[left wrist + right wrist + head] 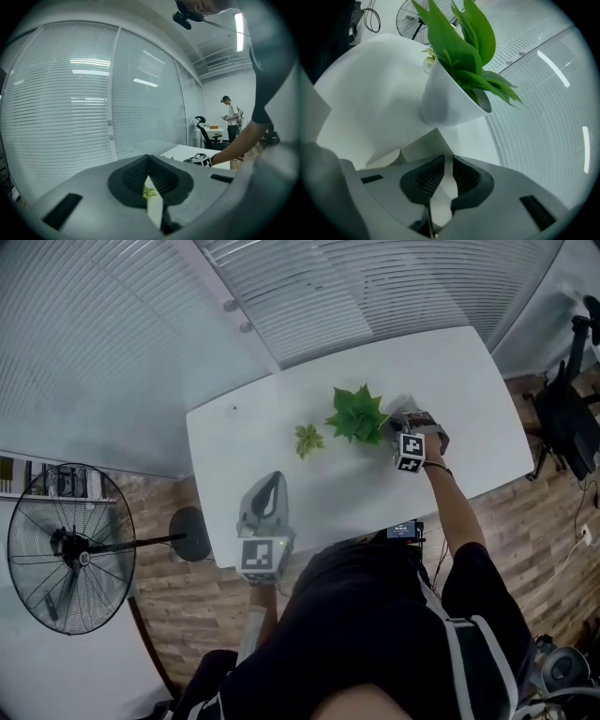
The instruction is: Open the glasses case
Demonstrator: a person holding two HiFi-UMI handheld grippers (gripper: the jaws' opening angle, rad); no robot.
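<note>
— Tongs first: what are they doing?
— Left tongs [149, 158] are sitting clenched on nothing over the tabletop's [328, 479] near edge. The right tongs [445, 162] are pinching the white glasses case [432, 140].
— Where is it lying?
— Just beside the plant pot [450, 103], seemingly running lengthwise from the tongs toward it.

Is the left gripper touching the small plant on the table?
Apart. The head view shows a strip of bare table between the left gripper and the small plant.
</note>
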